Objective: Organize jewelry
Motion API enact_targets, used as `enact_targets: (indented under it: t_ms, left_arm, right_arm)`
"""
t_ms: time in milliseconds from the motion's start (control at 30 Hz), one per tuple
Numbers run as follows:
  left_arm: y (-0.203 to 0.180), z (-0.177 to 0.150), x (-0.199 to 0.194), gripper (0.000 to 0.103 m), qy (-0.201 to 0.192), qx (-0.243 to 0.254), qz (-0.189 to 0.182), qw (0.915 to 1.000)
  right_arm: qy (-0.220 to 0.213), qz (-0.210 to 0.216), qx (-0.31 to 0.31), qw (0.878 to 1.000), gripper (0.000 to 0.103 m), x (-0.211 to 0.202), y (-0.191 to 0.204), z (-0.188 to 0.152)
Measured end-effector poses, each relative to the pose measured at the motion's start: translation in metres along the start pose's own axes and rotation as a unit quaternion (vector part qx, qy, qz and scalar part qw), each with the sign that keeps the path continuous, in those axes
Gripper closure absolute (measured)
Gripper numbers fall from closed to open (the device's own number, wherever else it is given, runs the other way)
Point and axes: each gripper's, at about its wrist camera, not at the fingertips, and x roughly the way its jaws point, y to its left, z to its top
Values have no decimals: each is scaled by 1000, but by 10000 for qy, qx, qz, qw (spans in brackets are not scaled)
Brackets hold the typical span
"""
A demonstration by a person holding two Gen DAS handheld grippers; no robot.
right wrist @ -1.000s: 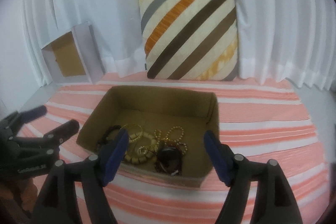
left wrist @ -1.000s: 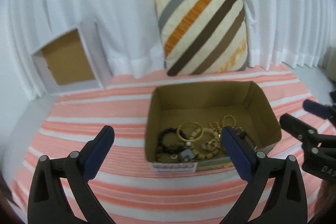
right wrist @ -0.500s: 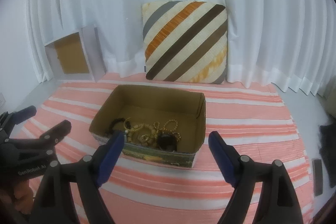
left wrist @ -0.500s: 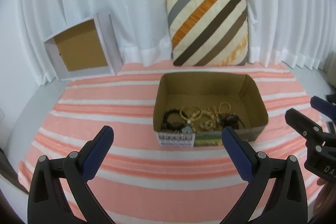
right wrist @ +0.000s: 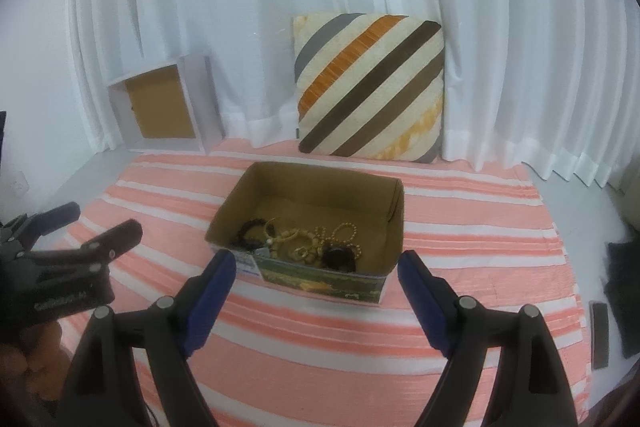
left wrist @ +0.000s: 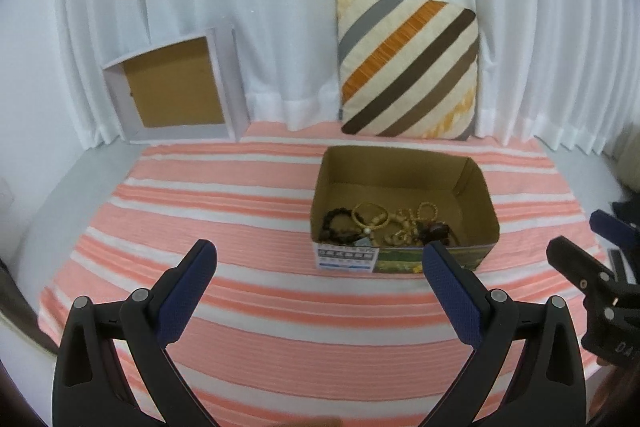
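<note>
Two handheld grippers hover above a bed covered with a pink and white striped cloth, both facing a small open cardboard box that holds the jewelry. The left gripper has its blue-padded jaws spread wide apart and holds nothing; the right gripper is likewise released and empty. In the left wrist view, the box lies ahead of the left gripper and off to its right, its near wall just beyond the right fingertip, and the right gripper shows at the far right edge. In the right wrist view, the box lies almost straight ahead, its near wall sitting between and just past the two fingertips, so the right gripper looks the better lined up and probably the nearer of the two. The box's long axis runs across the view, side to side in front of both grippers. Inside, the jewelry is heaped against the near wall: a dark beaded bracelet toward the left, gold bangles and pale bead strands in the middle, a dark round piece toward the right; the far half of the box floor is bare. The pieces overlap, so which one lies on top cannot be told. Reaching any of them would likely mean coming forward and down over the near wall. Beyond the box, a striped cushion leans on white curtains, and far ahead to the left stands a white open-fronted case.
</note>
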Motion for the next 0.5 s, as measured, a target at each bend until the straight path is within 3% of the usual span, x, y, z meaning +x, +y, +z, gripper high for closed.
enact_targets:
  t_ms: [500]
  left_arm:
    - [1, -1, -5, 1, -15, -54, 18, 10000]
  right_arm:
    - [-43, 69, -102, 9999, 18, -12, 9, -1]
